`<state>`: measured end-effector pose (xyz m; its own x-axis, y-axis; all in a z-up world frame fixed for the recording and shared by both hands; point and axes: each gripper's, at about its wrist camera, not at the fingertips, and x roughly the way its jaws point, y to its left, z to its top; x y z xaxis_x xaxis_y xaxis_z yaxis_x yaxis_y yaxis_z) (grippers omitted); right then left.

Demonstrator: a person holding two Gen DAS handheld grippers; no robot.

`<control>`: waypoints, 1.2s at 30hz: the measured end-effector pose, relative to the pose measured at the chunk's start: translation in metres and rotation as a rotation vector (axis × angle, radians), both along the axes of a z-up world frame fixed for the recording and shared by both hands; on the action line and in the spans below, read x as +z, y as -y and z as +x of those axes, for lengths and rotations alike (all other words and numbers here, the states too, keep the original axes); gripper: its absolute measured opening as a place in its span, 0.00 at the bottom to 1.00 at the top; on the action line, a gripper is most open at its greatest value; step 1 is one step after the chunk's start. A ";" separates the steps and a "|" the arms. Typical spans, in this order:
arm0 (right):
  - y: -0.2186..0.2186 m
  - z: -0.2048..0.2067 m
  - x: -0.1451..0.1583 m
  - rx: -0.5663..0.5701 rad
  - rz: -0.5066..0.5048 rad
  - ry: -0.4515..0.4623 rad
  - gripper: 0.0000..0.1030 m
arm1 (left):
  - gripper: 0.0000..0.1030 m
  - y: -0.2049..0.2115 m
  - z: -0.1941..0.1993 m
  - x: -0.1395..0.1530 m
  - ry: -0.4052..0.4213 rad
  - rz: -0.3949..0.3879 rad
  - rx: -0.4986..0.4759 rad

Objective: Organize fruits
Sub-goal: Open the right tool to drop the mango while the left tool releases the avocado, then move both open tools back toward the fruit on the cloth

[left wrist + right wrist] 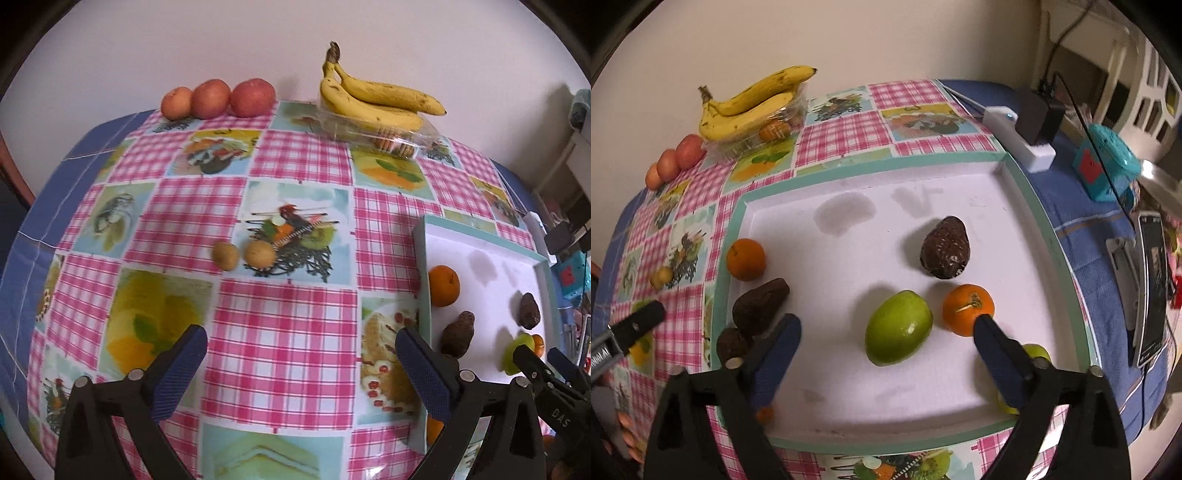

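Note:
My right gripper (888,326) stands open above the white tray (960,184). A green fruit (897,326) lies between its fingers, untouched. An orange (966,306) sits by the right fingertip. The tray also holds avocados (945,247) (759,310) and a second orange (745,258). My left gripper (301,350) hangs open and empty over the checked tablecloth, left of the tray (480,254). Two small brown fruits (242,254) lie on the cloth ahead of it. Three red apples (218,98) and a bunch of bananas (373,99) sit by the wall.
The bananas rest on a clear plastic box (391,138). To the right of the tray, on blue cloth, lie a white and black adapter (1034,122), a teal box (1104,166) and a phone (1152,288). A wall closes the far side.

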<state>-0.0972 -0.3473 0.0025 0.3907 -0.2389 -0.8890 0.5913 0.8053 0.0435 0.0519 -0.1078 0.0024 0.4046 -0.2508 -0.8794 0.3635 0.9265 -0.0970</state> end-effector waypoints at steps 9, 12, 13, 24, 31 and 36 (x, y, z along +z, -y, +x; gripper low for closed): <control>-0.013 0.005 -0.001 0.047 -0.007 0.029 0.93 | 1.00 -0.015 0.001 0.020 0.050 -0.004 0.048; -0.015 0.006 -0.001 0.055 -0.014 0.039 0.93 | 1.00 -0.019 0.001 0.024 0.080 -0.018 0.053; -0.016 0.007 -0.001 0.058 -0.017 0.043 0.93 | 1.00 -0.020 0.002 0.026 0.087 -0.018 0.056; -0.027 0.013 -0.002 0.077 -0.046 0.033 0.93 | 1.00 -0.031 0.020 0.022 0.051 0.001 0.096; -0.040 0.023 -0.003 0.114 -0.056 0.034 0.93 | 1.00 -0.056 0.037 0.009 0.060 0.022 0.142; -0.050 0.031 -0.005 0.140 -0.075 0.011 0.93 | 1.00 -0.082 0.053 0.003 0.054 0.007 0.195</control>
